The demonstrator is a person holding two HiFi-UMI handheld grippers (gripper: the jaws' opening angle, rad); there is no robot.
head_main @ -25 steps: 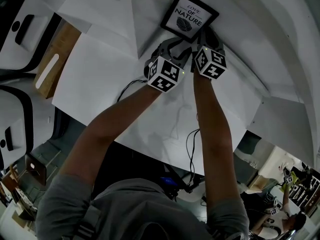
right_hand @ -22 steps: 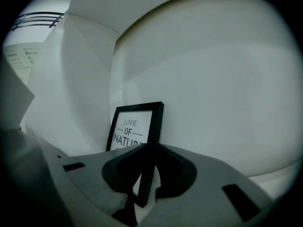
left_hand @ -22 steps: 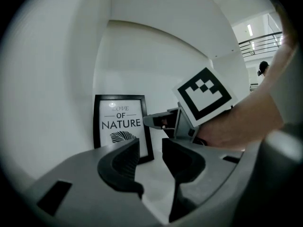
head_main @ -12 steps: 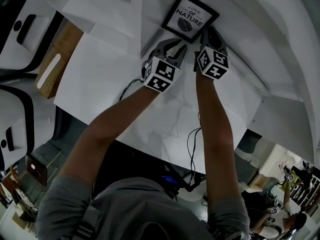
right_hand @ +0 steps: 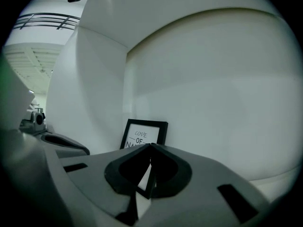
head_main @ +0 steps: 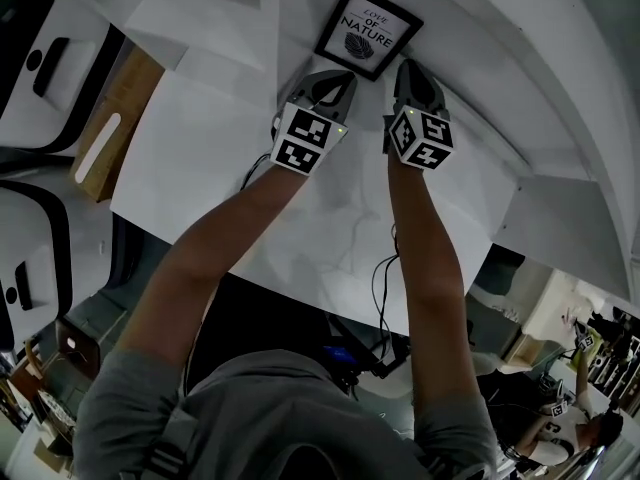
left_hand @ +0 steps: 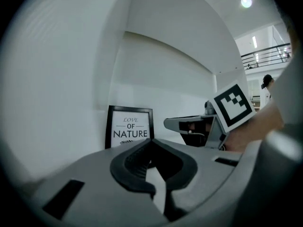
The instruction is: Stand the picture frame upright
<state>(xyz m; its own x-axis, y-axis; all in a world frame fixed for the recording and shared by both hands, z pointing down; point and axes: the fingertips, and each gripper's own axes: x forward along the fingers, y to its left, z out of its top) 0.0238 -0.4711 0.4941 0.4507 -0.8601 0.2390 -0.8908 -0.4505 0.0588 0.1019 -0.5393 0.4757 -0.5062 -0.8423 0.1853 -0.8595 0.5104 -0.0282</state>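
Observation:
The black picture frame [head_main: 366, 30] with the "Love of Nature" print stands upright on the white table [head_main: 300, 218], leaning on the white back wall. It also shows in the left gripper view [left_hand: 130, 128] and in the right gripper view [right_hand: 144, 134]. My left gripper [head_main: 340, 76] is shut and empty, a short way in front of the frame's left corner. My right gripper [head_main: 408, 65] is shut and empty too, just off the frame's right corner. Neither touches the frame. From the left gripper's camera [left_hand: 150, 141], the right gripper [left_hand: 189, 124] shows alongside.
A wooden block [head_main: 110, 118] lies at the table's left edge. White backdrop panels [head_main: 200, 18] curve round the back and right. Cables [head_main: 385, 278] hang over the table's near edge by my body.
Both grippers have drawn back from the frame's lower edge toward me. The left jaws, open half a second ago, have shut. The frame stays standing.

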